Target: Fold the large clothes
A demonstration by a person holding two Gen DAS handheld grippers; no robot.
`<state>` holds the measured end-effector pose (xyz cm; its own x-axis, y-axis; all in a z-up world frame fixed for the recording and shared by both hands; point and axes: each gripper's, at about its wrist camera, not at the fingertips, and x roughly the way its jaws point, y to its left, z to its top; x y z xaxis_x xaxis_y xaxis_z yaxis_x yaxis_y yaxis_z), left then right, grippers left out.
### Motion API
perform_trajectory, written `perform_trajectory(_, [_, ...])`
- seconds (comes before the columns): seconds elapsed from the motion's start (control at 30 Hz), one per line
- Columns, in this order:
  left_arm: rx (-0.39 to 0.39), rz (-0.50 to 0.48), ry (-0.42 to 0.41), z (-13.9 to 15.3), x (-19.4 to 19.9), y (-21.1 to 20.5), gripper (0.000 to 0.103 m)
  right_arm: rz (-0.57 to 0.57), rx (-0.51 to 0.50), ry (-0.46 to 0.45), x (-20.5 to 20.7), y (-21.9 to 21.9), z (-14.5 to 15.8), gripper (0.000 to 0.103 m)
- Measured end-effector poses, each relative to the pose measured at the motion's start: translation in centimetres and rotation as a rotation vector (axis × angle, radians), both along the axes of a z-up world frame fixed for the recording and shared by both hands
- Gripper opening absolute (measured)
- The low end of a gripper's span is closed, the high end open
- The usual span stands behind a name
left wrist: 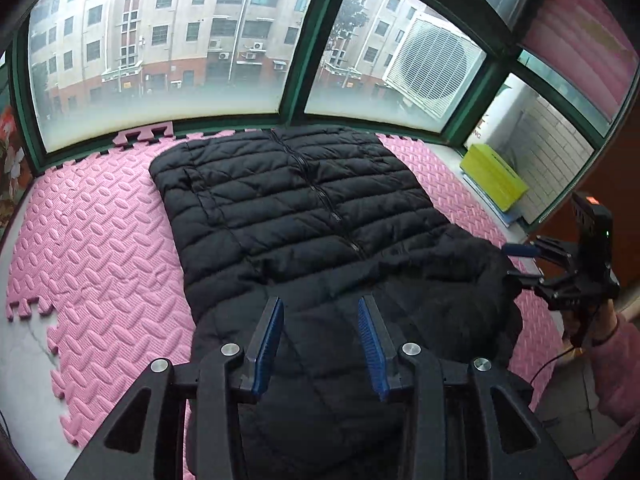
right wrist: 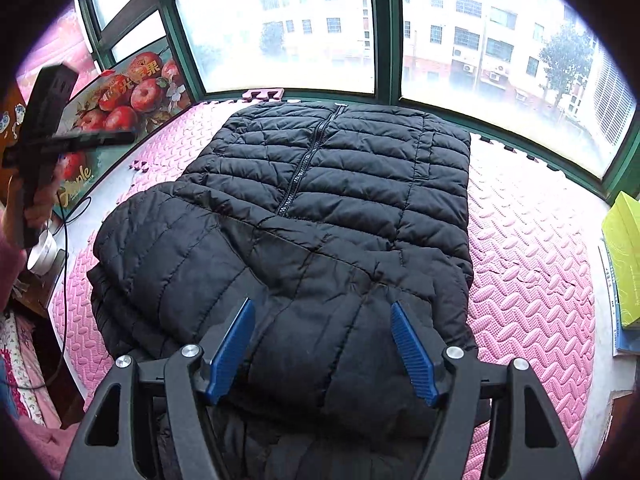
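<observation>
Black puffer jacket [left wrist: 304, 200] lies on pink mat [left wrist: 92, 240], long axis near-to-far, bunched near end right under my left gripper [left wrist: 320, 344] & right gripper [right wrist: 322, 350]; both fingers spread, holding nothing.

Home, enclosed balcony: green-framed windows [left wrist: 296, 40] facing apartment blocks, pink foam floor mats [left wrist: 100, 240], apple box [right wrist: 128, 96].

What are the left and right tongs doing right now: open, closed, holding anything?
Left tongs: open, empty, above the black quilted puffer jacket.
Right tongs: open, empty, above the same jacket.
</observation>
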<state>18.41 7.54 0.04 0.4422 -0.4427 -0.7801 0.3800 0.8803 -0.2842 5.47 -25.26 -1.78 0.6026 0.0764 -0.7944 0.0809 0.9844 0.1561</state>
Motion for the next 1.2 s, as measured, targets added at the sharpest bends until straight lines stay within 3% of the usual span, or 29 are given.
perform_trajectory(0.17, [0.062,-0.03,0.04,-4.9,-4.8,-1.0,0.042,-0.047,0.033,0.038,0.4,-1.3,-2.0,0.077])
perform_trajectory(0.27, [-0.003,-0.009,0.036,-6.8,-5.6,0.3,0.042,-0.108,0.094,0.151,0.8,-2.9,-5.9,0.078])
perform_trajectory(0.33, [-0.028,0.018,0.066,-7.7,-5.5,0.8,0.042,-0.123,0.182,0.133,0.4,-3.9,-7.8,0.078])
perform_trajectory(0.47, [0.0,0.004,0.052,-7.6,-5.3,0.7,0.042,-0.131,0.097,0.12,0.0,-3.1,-5.5,0.078])
perform_trajectory(0.57, [0.017,-0.003,0.041,-7.5,-5.3,0.4,0.042,-0.116,0.002,0.052,-0.4,-2.4,-2.2,0.078])
perform_trajectory(0.7, [0.016,0.003,0.035,-7.6,-5.0,0.4,0.042,-0.064,0.051,-0.047,0.5,-1.6,0.8,0.078])
perform_trajectory(0.8, [0.026,0.002,0.03,-7.7,-4.8,0.2,0.042,-0.012,0.074,0.005,2.9,-0.4,-1.1,0.078])
perform_trajectory(0.9, [0.053,-0.007,0.014,-7.5,-4.9,-0.2,0.042,0.004,0.033,0.109,4.9,0.1,-5.4,0.078])
perform_trajectory(0.97, [0.094,-0.01,0.006,-7.0,-5.2,-0.7,0.042,-0.001,0.059,0.118,4.9,-0.2,-7.0,0.078])
perform_trajectory(1.07, [0.128,-0.027,-0.027,-5.3,-6.8,-1.7,0.043,0.02,-0.015,0.131,4.4,0.7,-6.1,0.078])
perform_trajectory(1.2, [0.064,-0.092,-0.045,-2.9,-10.4,-3.3,0.043,0.042,-0.063,0.064,1.8,2.0,-3.5,0.078])
